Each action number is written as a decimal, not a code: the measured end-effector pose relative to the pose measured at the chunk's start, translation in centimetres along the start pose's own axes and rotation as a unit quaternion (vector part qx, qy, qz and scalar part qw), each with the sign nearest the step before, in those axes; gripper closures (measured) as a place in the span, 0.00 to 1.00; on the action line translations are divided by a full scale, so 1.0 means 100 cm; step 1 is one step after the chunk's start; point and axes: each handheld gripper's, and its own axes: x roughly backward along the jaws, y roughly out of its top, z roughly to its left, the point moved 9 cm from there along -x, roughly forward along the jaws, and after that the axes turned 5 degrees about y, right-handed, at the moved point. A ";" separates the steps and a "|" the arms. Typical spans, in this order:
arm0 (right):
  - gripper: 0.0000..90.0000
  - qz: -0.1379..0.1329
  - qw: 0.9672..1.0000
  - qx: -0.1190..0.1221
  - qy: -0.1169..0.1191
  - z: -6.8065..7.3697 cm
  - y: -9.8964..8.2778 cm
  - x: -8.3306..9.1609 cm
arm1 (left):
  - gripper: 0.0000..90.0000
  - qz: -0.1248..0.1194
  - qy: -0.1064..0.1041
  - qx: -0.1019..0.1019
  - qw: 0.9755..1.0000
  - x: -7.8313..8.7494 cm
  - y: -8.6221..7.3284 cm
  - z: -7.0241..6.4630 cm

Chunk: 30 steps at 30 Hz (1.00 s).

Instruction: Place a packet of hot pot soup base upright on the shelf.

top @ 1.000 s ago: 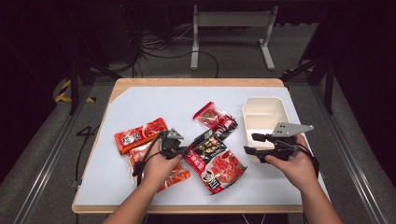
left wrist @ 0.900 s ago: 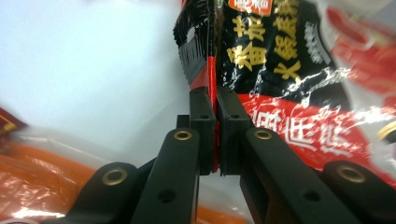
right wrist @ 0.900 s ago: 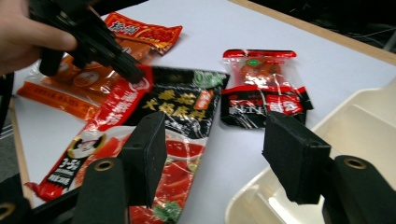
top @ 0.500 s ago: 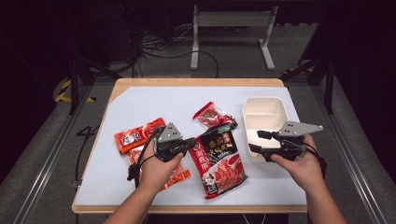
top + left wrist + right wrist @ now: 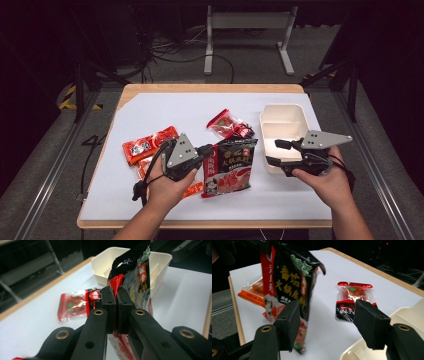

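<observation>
My left gripper (image 5: 207, 152) is shut on the left edge of a black-and-red noodle packet (image 5: 231, 167), which hangs upright above the white mat. In the left gripper view the pads (image 5: 110, 300) pinch the packet (image 5: 136, 277) at its side seam. My right gripper (image 5: 276, 152) stands open just right of the packet, over the front-left corner of a white container (image 5: 282, 125). In the right gripper view its jaws (image 5: 327, 315) are spread, with the packet (image 5: 289, 280) in front of the left one and nothing pressed between them.
A small clear-and-red snack packet (image 5: 227, 124) lies behind the held packet. An orange packet (image 5: 150, 145) lies at the left, and another red packet (image 5: 192, 190) pokes out under the left hand. The white container (image 5: 160, 260) holds nothing. The mat's back half is bare.
The left gripper has risen and lifted the noodle packet off the mat, so it now hangs upright instead of lying flat. The right gripper has drifted slightly right and up.
</observation>
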 end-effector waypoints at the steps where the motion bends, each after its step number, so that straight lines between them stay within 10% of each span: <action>1: 0.43 0.001 1.000 0.002 0.003 0.002 0.001 -0.001 | 0.97 0.000 0.000 0.000 1.000 0.000 0.000 0.000; 18: 0.42 -0.001 0.997 0.009 0.081 0.035 0.022 -0.039 | 0.97 -0.033 -0.020 0.002 0.999 0.008 0.011 -0.007; 30: 0.45 0.014 0.996 -0.004 0.093 0.034 0.010 -0.061 | 0.97 -0.051 -0.041 -0.001 0.998 0.013 0.017 -0.017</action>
